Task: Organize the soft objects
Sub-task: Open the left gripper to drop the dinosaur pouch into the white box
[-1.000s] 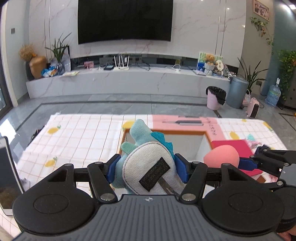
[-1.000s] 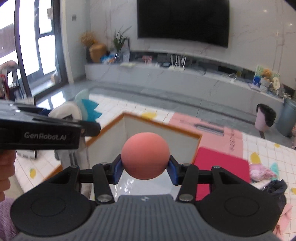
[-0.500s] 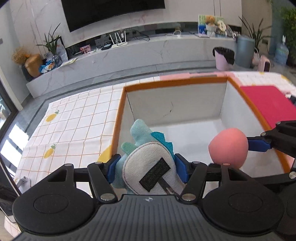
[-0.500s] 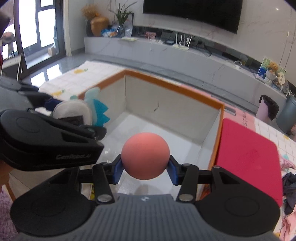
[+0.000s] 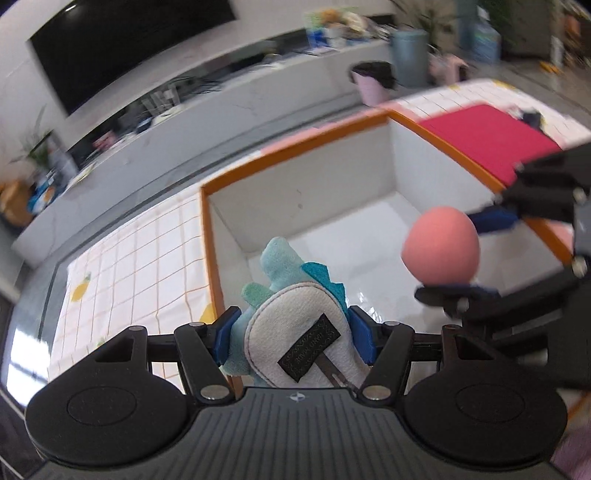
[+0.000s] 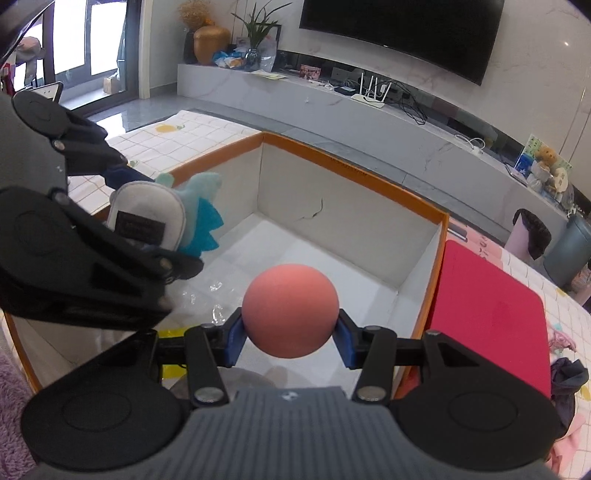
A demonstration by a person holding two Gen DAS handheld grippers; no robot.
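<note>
While both jaws pinch a plush toy (image 5: 295,332) and ball (image 6: 290,310), a checked cloth (image 5: 147,258) spreads below.

Background: curved wall TV (image 6: 402,33) above long marble console (image 6: 332,107) — router (image 6: 369,92) on it. Pink bin (image 6: 524,232), grey bin (image 6: 569,247) — floor, right.

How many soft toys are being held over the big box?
2. The plush toy is in the left gripper; the pink ball is in the right gripper. Others may be hidden.
</note>
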